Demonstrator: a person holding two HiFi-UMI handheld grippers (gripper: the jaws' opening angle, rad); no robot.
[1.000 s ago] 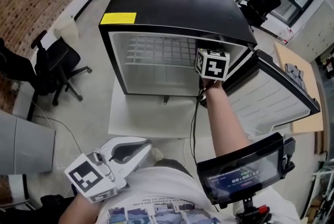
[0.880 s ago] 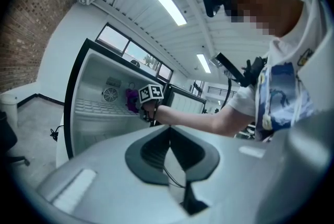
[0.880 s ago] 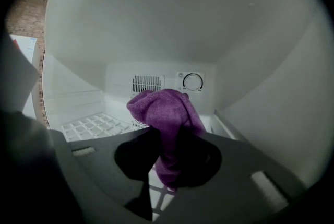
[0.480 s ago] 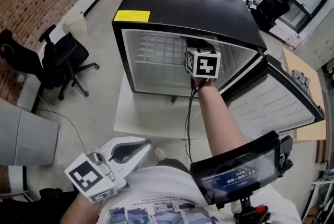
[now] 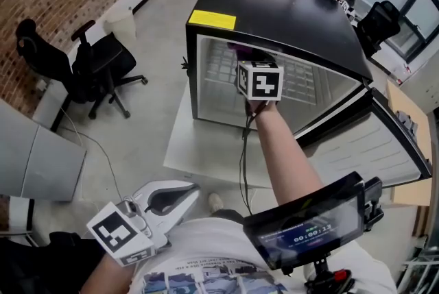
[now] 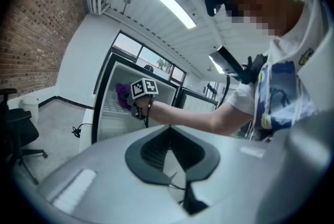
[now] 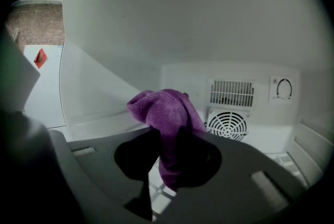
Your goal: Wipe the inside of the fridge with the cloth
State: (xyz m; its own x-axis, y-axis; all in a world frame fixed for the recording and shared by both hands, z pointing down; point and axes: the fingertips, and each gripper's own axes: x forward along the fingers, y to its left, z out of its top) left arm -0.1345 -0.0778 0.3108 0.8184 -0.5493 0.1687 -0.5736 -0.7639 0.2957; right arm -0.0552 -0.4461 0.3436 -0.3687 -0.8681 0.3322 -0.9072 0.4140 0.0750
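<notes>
Right gripper (image 7: pixel 168 139) has slid over from the right side of the fridge (image 5: pixel 288 5) toward the middle, and it has gone in deeper. The head has moved a bit too, so the fridge sits further right in the head view.

This gripper is shut tight on the purple cloth (image 7: pixel 164 110). The cloth sticks up and out past the jaws like a soft lump, and a short tail hangs down between them. It is inside the fridge, up above the wire shelf (image 5: pixel 302 83). I think it is not pressing on any wall yet, but it is hard to be sure.

The back wall, with its round fan grille (image 7: pixel 228 124) and dial (image 7: pixel 283 89), is straight ahead of the cloth. The left wall (image 7: pixel 104 82) is close on the left side. The right arm is the one to do the wiping, and it needs to push the cloth onto a wall first. There is more room to sweep to the right, where the door (image 5: pixel 370 149) hangs wide open.

The left gripper (image 5: pixel 195 194) is far from the fridge, down by the person's body. Its jaws are together and hold nothing.
</notes>
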